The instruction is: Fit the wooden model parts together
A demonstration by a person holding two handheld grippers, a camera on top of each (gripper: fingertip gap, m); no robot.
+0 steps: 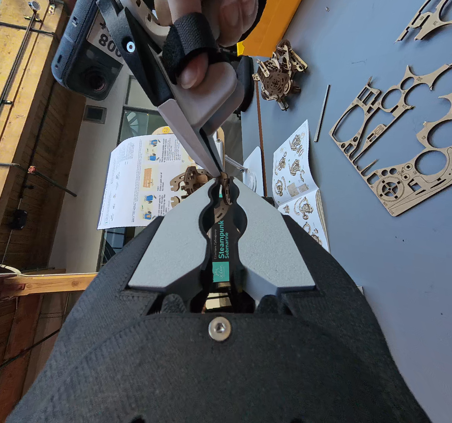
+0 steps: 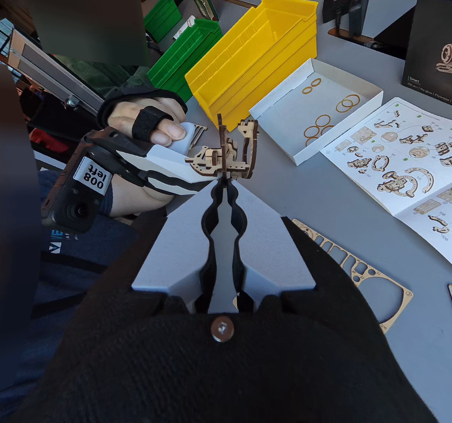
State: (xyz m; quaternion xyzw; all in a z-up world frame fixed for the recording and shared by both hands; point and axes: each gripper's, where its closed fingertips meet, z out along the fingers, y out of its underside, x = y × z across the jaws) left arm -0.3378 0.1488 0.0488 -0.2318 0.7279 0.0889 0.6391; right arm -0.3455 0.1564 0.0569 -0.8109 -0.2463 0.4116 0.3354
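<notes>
A small wooden model assembly (image 2: 220, 159) of laser-cut plywood is held in the air between both grippers. In the right wrist view my right gripper (image 2: 224, 180) is shut on the lower edge of its thin upright plate (image 2: 221, 139). My left gripper (image 2: 197, 170) comes in from the left and grips the assembly's side. In the left wrist view my left gripper (image 1: 223, 182) is shut on a curved wooden part (image 1: 225, 198) of the assembly. The right gripper's tips (image 1: 219, 173) meet it from the upper left. The rest of the assembly (image 1: 190, 183) shows behind.
On the grey table are a yellow bin (image 2: 256, 56), green bins (image 2: 186, 51), a white box with rubber bands (image 2: 318, 112), an open instruction booklet (image 2: 403, 161), punched-out plywood sheets (image 1: 391, 146) and another wooden assembly (image 1: 278, 78). A printed sheet (image 1: 137, 178) stands behind. My left and right fingertips are right by each other.
</notes>
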